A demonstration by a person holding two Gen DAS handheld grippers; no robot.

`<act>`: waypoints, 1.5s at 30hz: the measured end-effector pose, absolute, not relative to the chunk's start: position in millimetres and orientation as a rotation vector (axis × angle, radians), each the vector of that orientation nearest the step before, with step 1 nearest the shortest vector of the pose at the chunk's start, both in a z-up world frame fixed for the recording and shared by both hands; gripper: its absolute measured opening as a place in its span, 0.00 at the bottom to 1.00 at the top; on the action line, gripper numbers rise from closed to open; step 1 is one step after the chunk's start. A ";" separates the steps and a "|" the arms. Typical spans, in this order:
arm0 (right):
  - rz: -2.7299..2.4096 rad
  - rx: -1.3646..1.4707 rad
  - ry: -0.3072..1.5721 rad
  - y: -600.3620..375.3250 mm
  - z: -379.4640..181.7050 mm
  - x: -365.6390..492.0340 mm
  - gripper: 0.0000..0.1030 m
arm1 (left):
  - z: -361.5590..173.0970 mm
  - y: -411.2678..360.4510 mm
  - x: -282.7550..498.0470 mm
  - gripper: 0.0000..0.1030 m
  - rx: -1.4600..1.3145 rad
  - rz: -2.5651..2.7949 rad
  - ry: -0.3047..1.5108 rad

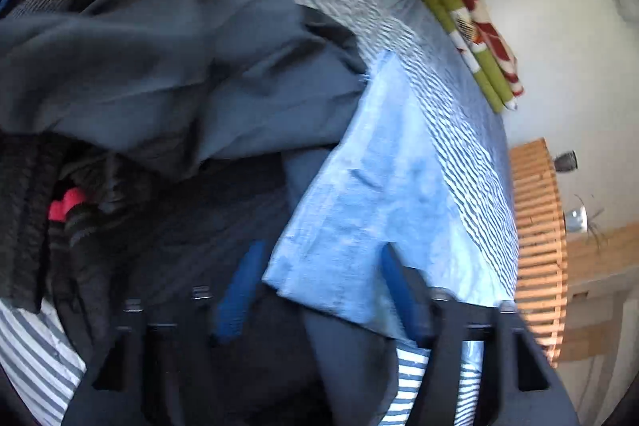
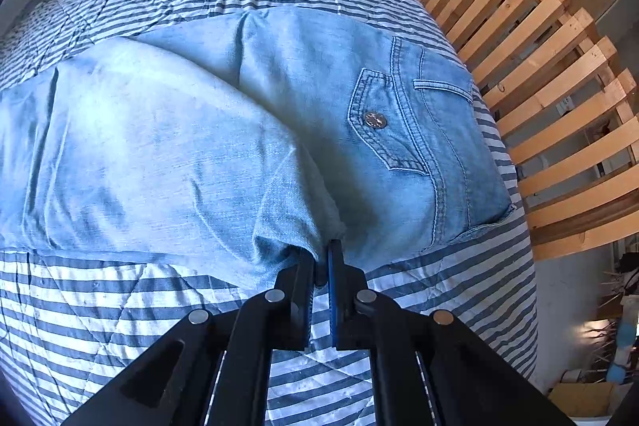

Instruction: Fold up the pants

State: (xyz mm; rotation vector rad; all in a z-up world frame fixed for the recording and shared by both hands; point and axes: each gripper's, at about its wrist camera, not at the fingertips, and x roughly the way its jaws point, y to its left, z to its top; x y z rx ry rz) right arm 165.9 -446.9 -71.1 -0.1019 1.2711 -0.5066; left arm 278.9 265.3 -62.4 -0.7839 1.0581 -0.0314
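Note:
Light blue jeans [image 2: 167, 146] lie spread across the striped quilt [image 2: 100, 306], the back pocket with its metal button [image 2: 375, 119] toward the right. My right gripper [image 2: 321, 258] is shut on a bunched fold of the denim at the near edge. In the left wrist view the jeans' other end [image 1: 379, 186] lies on the bed. My left gripper [image 1: 319, 286] is open there: the denim's edge sits between its blue fingers [image 1: 243, 286] and the pads do not press on it.
A heap of dark grey and black clothes [image 1: 139, 66] with a pink item [image 1: 66, 206] fills the left of the left wrist view. A slatted wooden frame [image 2: 539, 66] runs along the bed's right side. A folded green and red cloth [image 1: 471, 26] lies at the far end.

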 end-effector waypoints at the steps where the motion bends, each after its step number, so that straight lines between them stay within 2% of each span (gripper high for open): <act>1: -0.506 -0.101 1.271 -446.3 -71.0 165.8 0.05 | -60.1 266.0 278.2 0.30 -0.768 -0.022 1.058; 3: -0.504 -0.096 1.269 -446.5 -70.3 165.2 0.05 | -54.8 260.9 279.3 0.20 -0.747 -0.010 1.045; 5: -0.501 -0.084 1.270 -448.1 -70.0 164.7 0.05 | -47.7 259.5 276.3 0.20 -0.738 -0.022 1.031; 6: -0.499 -0.077 1.271 -449.8 -70.0 164.4 0.05 | -46.0 262.0 274.2 0.22 -0.757 -0.022 1.022; 9: -0.498 -0.059 1.276 -453.9 -72.4 164.0 0.05 | -49.5 267.9 271.2 0.65 -0.833 -0.016 1.023; 15: -0.486 -0.047 1.283 -454.5 -76.4 162.6 0.05 | -67.4 257.9 280.3 0.65 -0.797 -0.005 1.042; 17: -0.485 -0.046 1.283 -454.6 -76.7 162.3 0.05 | -71.7 253.7 284.2 0.64 -0.787 -0.006 1.046; 18: -0.486 -0.046 1.284 -454.7 -77.0 162.6 0.05 | -71.9 252.6 285.8 0.51 -0.782 0.000 1.039; 19: -0.487 -0.045 1.284 -455.0 -77.2 162.9 0.05 | -71.0 252.3 285.2 0.29 -0.773 0.007 1.034; 21: -0.485 -0.040 1.284 -454.7 -77.7 163.7 0.05 | -64.9 250.0 285.5 0.11 -0.781 0.001 1.021; 27: -0.478 -0.047 1.269 -447.7 -67.9 163.8 0.05 | -15.8 249.9 279.4 0.10 -0.761 -0.003 0.930; 39: -0.462 -0.056 1.187 -446.9 5.1 137.8 0.05 | 85.6 269.9 240.4 0.09 -0.713 -0.012 0.831; 42: -0.431 -0.032 1.226 -440.5 -7.4 125.2 0.05 | 90.1 287.9 208.2 0.09 -0.687 0.001 0.821; 45: -0.381 -0.062 1.291 -419.8 -43.8 105.8 0.05 | 58.7 316.8 173.0 0.10 -0.705 0.055 0.862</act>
